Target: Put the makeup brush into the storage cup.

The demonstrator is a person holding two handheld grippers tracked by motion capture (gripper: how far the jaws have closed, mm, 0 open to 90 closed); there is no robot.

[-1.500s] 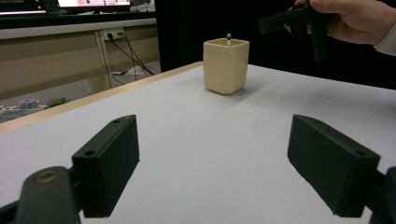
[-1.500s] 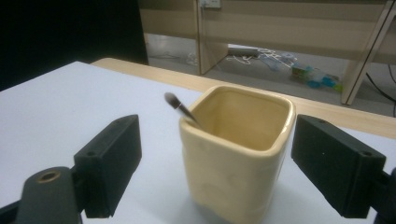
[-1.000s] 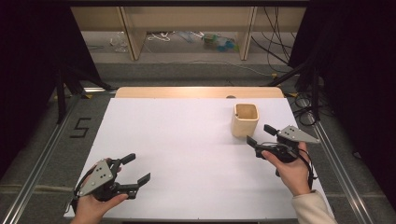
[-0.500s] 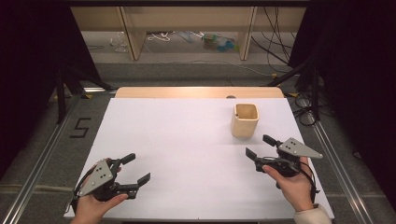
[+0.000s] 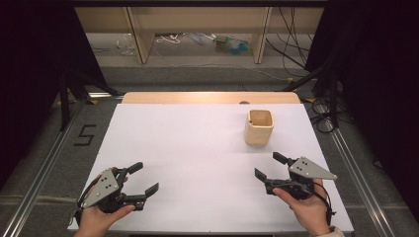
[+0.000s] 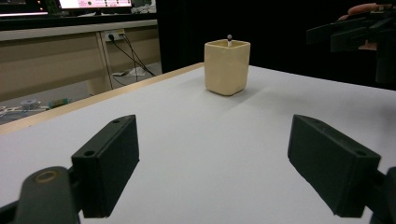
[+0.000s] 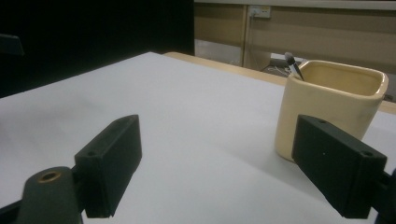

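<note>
The white table is evenly and softly lit from above, bright against black surrounds at 9 and 3 o'clock. The cream cup casts a faint, soft-edged shadow toward 6 o'clock in the high view. No glare on the matte surface. The high view is slightly soft and grainy. In the 2 gripper views the near black jaws are blurred, the cup is fairly sharp, and the background at 12 o'clock is dim and out of focus.

Upright cream square cup, far-right on table
</note>
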